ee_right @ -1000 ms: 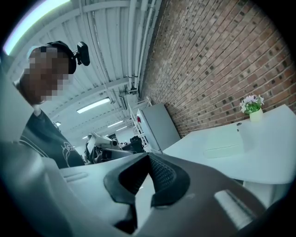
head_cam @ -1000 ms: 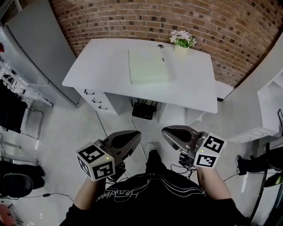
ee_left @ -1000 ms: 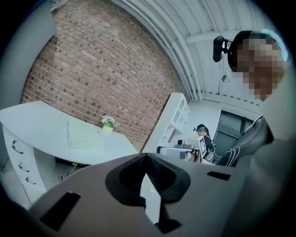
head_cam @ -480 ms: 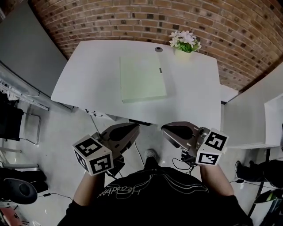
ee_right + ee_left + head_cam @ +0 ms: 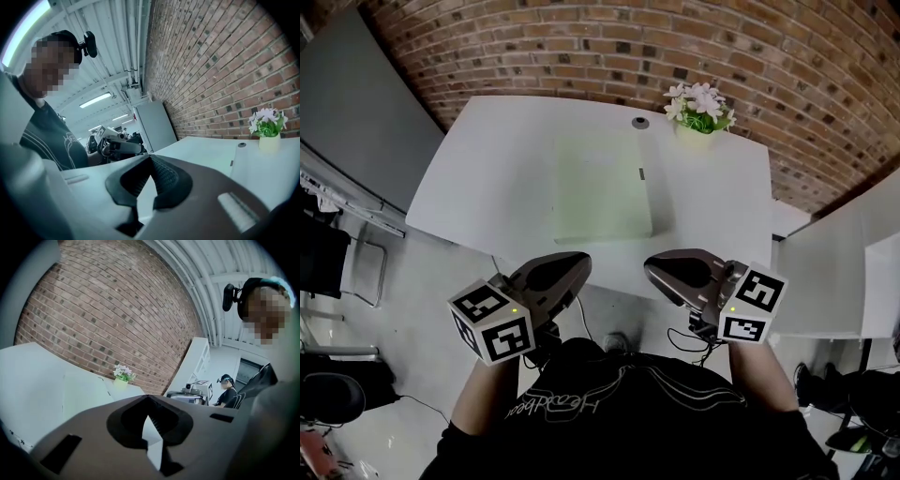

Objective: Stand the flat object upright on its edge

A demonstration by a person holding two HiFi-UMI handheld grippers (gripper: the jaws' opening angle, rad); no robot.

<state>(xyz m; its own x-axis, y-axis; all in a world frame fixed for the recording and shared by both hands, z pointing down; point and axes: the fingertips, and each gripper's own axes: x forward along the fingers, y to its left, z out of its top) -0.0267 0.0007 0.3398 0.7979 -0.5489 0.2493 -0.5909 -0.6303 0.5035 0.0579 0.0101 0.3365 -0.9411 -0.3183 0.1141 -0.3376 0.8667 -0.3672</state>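
1. You wore a black top (image 5: pixel 619 422) with thin pale curved lines and script lettering across it.
2. A black band on your head carried a small black camera (image 5: pixel 90 43).
3. Your left gripper (image 5: pixel 578 266) and right gripper (image 5: pixel 656 270) had rounded dark grey shells.
4. Each bore a white cube (image 5: pixel 492 325) printed with black square markers and showing a small green light.

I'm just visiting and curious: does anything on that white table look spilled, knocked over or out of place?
Nothing stands out. The pale green flat object lies flat near the middle of the white table, the flower pot stands upright at the far edge, and nothing looks spilled or damaged.
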